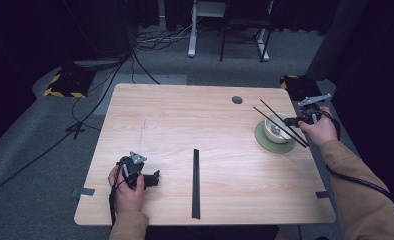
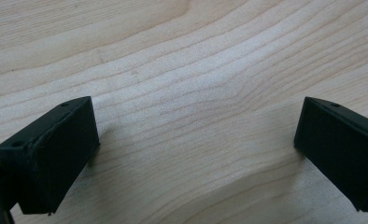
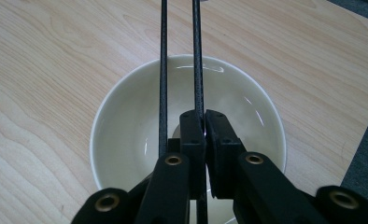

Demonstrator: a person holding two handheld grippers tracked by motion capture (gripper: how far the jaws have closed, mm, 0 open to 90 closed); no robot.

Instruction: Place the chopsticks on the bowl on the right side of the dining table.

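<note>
The work in hand looks like laying a pair of chopsticks across a bowl, and it seems close to done. The right gripper (image 1: 302,119) is clenched on one thin black chopstick (image 3: 198,70), its jaws pinching the rod directly over the bowl (image 3: 126,116). The second chopstick (image 3: 163,74) runs just beside the jaws on their left as the right gripper view has it, parallel to the held one and outside the pinch. In the high view both rods cross the bowl's rim and run out past it, away from the gripper. What seems left is to let the held stick settle and release it; whether it already rests on the rim cannot be told.

The left gripper (image 1: 155,177) sits well apart from all this, near the table's front edge, with its jaws spread wide over bare wood and holding nothing. A long flat black strip (image 1: 196,183) lies just beyond its tips, untouched (its purpose is unclear).

The bowl is round, glossy and cream-white, with soft highlights that suggest glazed ceramic, and it stands on a dull green round coaster (image 1: 265,142). The chopsticks are slim, straight and matte with a faintly speckled surface. The table (image 1: 185,120) is pale wood with a flowing grain.
</note>
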